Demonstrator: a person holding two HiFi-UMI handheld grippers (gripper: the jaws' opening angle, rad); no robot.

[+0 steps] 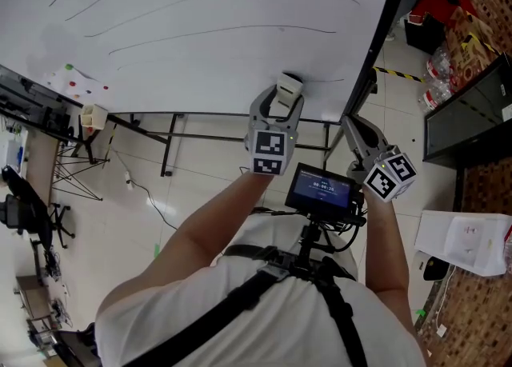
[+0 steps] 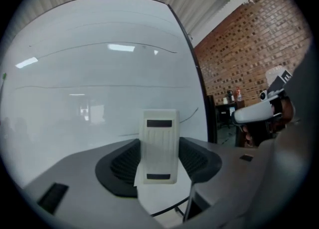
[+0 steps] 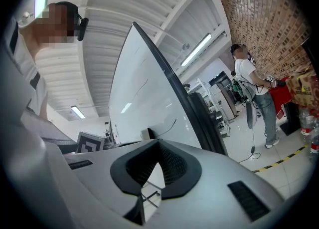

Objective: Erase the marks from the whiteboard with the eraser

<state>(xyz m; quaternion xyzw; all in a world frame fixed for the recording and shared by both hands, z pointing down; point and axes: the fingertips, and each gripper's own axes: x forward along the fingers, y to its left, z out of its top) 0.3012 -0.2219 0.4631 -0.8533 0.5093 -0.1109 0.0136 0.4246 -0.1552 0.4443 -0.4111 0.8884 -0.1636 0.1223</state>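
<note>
White whiteboard (image 1: 200, 69) faintly lined; brick wall (image 2: 234, 58), tiled floor (image 1: 200, 165).

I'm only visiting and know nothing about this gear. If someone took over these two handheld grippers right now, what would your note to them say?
Left gripper: fingers shut on the eraser, held at the lower right part of the whiteboard. Whether it touches the board cannot be told.
Right gripper: fingers shut, empty, held off the board's right edge.
Done: the eraser is picked up and at the board. How much has been wiped cannot be told.
Left: several long thin curved marks cross the board, with a short one beside the eraser. Wipe them all.
</note>
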